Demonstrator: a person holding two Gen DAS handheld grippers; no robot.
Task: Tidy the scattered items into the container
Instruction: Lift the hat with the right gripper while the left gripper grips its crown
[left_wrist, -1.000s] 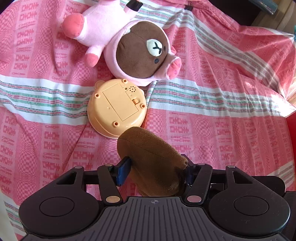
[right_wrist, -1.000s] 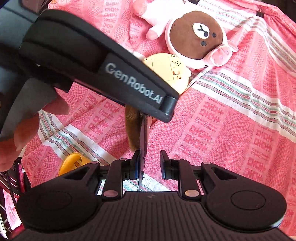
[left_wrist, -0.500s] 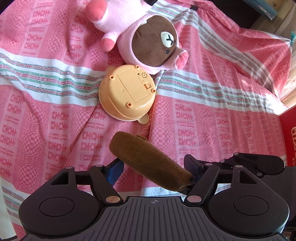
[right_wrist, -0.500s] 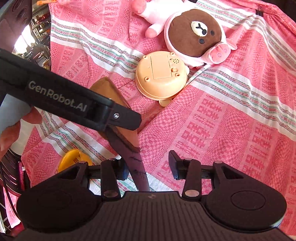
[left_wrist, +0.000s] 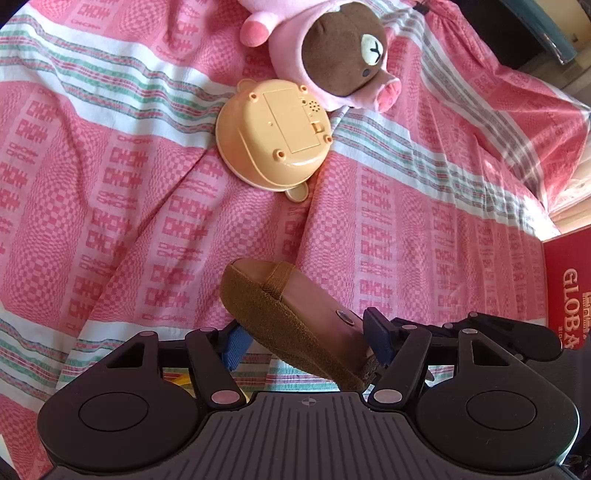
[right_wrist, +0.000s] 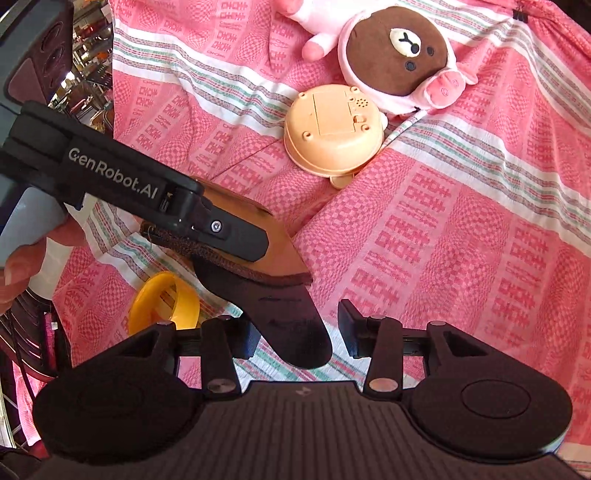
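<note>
My left gripper (left_wrist: 301, 338) is shut on a brown fabric pouch (left_wrist: 291, 314) and holds it tilted above the pink cloth. The pouch also shows in the right wrist view (right_wrist: 269, 273), its dark underside hanging between the fingers of my right gripper (right_wrist: 297, 330), which is open and empty. An orange bear-shaped plastic toy (left_wrist: 271, 134) lies face down on the cloth. A pink plush with a brown bear face (left_wrist: 340, 59) lies just beyond it. A yellow ring (right_wrist: 164, 304) lies at the near left.
A pink patterned cloth (left_wrist: 424, 221) covers the whole surface, with folds. A red box with white letters (left_wrist: 569, 288) stands at the right edge. The left gripper's black body (right_wrist: 110, 177) crosses the right wrist view. Shelves and clutter lie beyond the cloth's left edge.
My left gripper has pulled back and lifted the pouch, which turned to show its inner side. My right gripper's jaws have opened wider. The toys look farther away.
</note>
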